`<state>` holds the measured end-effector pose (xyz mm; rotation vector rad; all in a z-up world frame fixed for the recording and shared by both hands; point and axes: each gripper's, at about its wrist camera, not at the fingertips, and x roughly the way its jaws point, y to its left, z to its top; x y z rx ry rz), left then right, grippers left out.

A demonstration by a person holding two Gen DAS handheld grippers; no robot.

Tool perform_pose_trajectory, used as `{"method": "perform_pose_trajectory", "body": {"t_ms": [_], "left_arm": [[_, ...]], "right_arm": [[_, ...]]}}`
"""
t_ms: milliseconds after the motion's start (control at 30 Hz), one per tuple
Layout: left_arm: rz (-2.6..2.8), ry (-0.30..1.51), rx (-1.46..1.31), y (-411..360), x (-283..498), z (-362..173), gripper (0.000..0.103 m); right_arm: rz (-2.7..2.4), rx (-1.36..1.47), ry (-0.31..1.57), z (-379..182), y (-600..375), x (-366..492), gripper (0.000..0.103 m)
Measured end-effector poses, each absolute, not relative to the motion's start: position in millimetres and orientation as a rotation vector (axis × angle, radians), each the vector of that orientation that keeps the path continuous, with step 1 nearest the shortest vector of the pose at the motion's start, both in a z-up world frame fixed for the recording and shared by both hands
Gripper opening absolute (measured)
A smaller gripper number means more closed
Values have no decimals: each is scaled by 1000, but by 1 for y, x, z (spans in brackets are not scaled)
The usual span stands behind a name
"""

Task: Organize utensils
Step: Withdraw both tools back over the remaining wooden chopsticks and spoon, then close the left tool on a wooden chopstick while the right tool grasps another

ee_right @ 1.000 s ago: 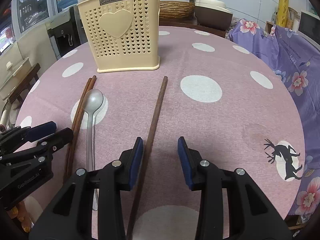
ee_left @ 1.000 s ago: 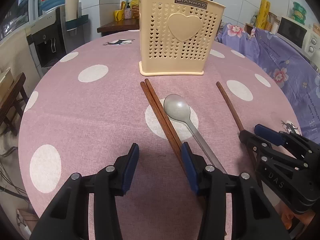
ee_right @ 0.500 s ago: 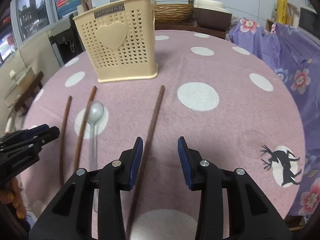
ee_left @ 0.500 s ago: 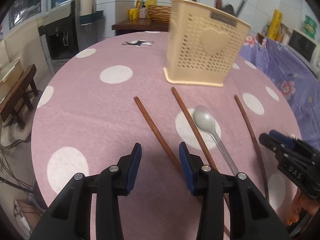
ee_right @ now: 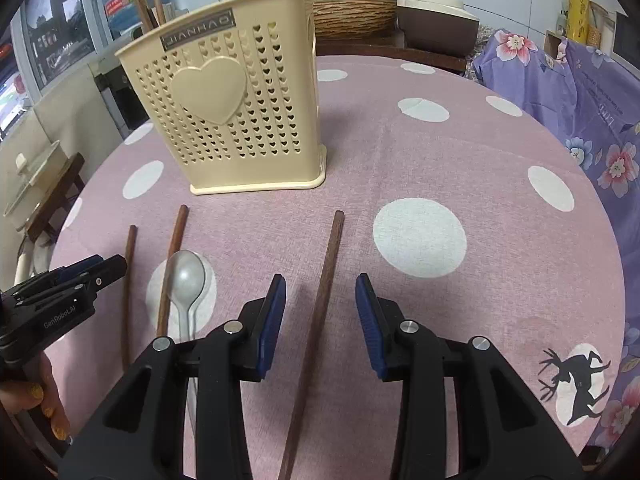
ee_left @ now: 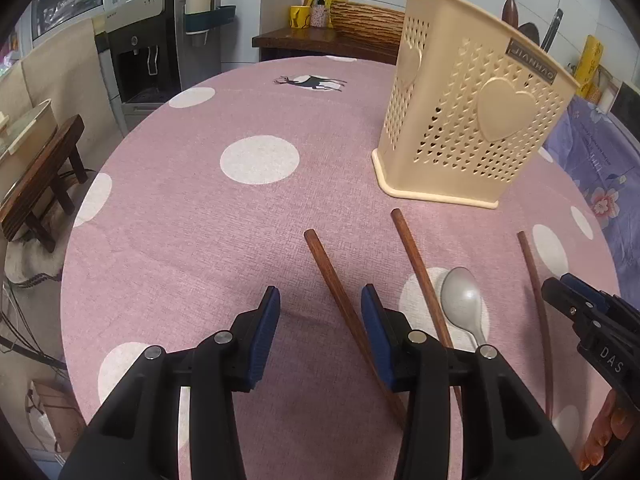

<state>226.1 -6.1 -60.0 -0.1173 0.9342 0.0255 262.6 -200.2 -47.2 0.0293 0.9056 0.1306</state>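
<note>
Since a second ago, the two chopsticks that lay pressed together beside the spoon have been split apart, and both grippers have shifted sideways over the table. Nearest, the left gripper (ee_left: 320,320) hangs above the pink spotted tablecloth (ee_left: 180,220) with its jaws opening and gripping nothing; the leftmost chopstick (ee_left: 340,304) passes between them, close against the right-hand pad. The right gripper (ee_right: 320,312) also stands released, and the right chopstick (ee_right: 324,280) runs up the middle of its gap, touching neither pad. Each stick's long axis points away from the fingers toward the holder, so each hand appears already lined up with its own stick. Between the two grippers lie the middle chopstick (ee_left: 420,280) and the metal spoon (ee_left: 460,300), its bowl on a white spot. Farther back stands the cream perforated utensil holder (ee_right: 232,120), upright, with several handles rising out of it. Beyond the table are a water dispenser (ee_left: 156,52) and a purple flowered cloth (ee_right: 580,100).
</note>
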Motion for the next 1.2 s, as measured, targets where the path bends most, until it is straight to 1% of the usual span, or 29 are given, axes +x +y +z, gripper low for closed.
{"method": "perform_pose_trajectory", "body": {"t_ms": [133, 167, 200, 233, 333, 500, 900, 933, 1000, 1200], "left_arm": [[37, 923, -77, -10, 228, -62, 39], [36, 924, -73, -11, 230, -62, 37], [36, 925, -71, -11, 232, -62, 32], [35, 927, -70, -11, 234, -63, 29], [29, 934, -60, -13, 240, -63, 22], [12, 938, -44, -21, 246, -62, 21], [-8, 937, -62, -30, 238, -62, 21], [-8, 937, -55, -31, 238, -63, 18], [-7, 934, -42, -34, 239, -63, 13], [-12, 935, -34, -38, 242, -62, 12]], "right_arm": [[119, 10, 917, -52, -196, 271, 31], [120, 9, 922, -54, -195, 273, 29], [121, 12, 928, -56, -195, 276, 25], [123, 14, 933, -58, -194, 278, 24], [113, 4, 928, -60, -190, 282, 19], [111, 20, 931, -61, -190, 293, 17], [113, 22, 926, -61, -190, 294, 16], [110, 22, 924, -61, -190, 293, 15], [108, 23, 920, -61, -191, 293, 9], [113, 30, 919, -62, -193, 295, 9]]}}
